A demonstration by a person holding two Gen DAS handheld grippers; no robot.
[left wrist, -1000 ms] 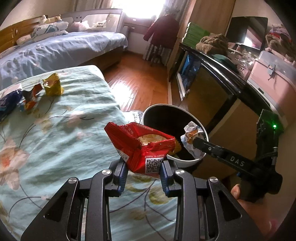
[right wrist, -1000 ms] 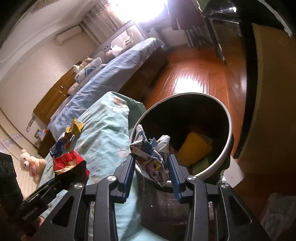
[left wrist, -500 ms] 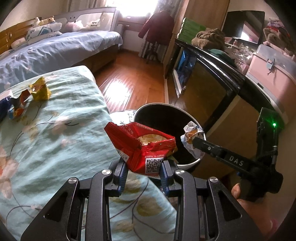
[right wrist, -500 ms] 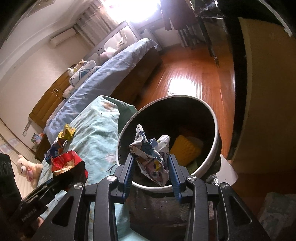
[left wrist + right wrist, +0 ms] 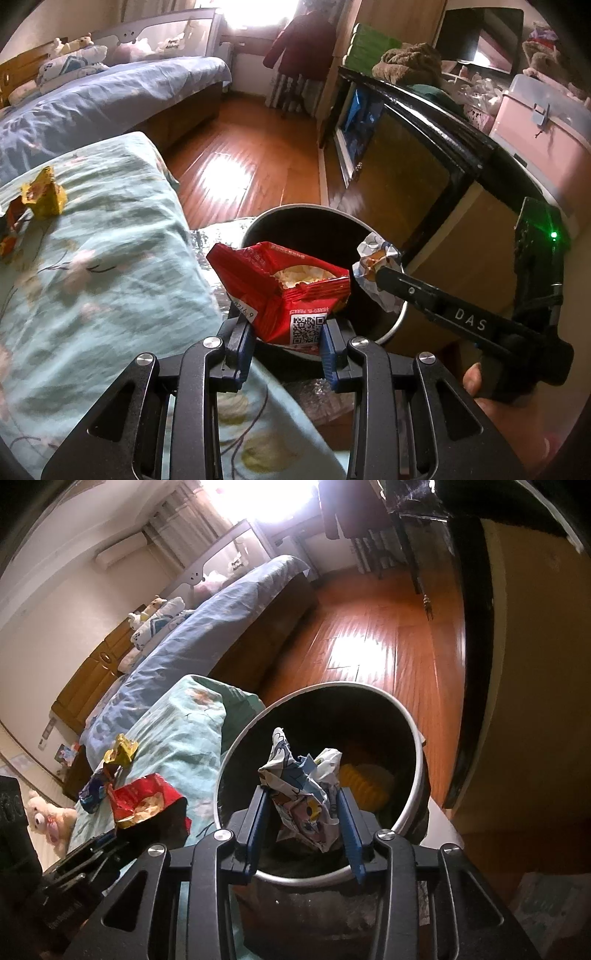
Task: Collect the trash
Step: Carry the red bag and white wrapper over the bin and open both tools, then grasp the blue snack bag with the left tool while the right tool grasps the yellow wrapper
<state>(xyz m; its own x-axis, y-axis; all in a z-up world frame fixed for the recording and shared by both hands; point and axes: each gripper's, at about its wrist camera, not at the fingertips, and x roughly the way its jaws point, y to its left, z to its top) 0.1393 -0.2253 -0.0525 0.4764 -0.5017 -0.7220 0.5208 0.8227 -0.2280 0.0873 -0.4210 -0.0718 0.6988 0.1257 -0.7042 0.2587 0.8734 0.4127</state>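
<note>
Now both grippers, left gripper (image 5: 286,345) clamping a red snack bag (image 5: 284,291) and right gripper (image 5: 303,818) clamping a crumpled wrapper (image 5: 304,794), face the open trash bin (image 5: 415,738) at twelve o'clock, the right one nearer.

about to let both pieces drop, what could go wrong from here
1. The red snack bag in the left tongs is torn open with crumbs showing; it sits over the near rim of the trash can, so tilting it may spill crumbs onto the floral bedspread.
2. The crumpled cartoon wrapper in the right tongs hangs near the near rim and could snag or fall outside.
3. Both tongs crowd one opening and may bump.
</note>
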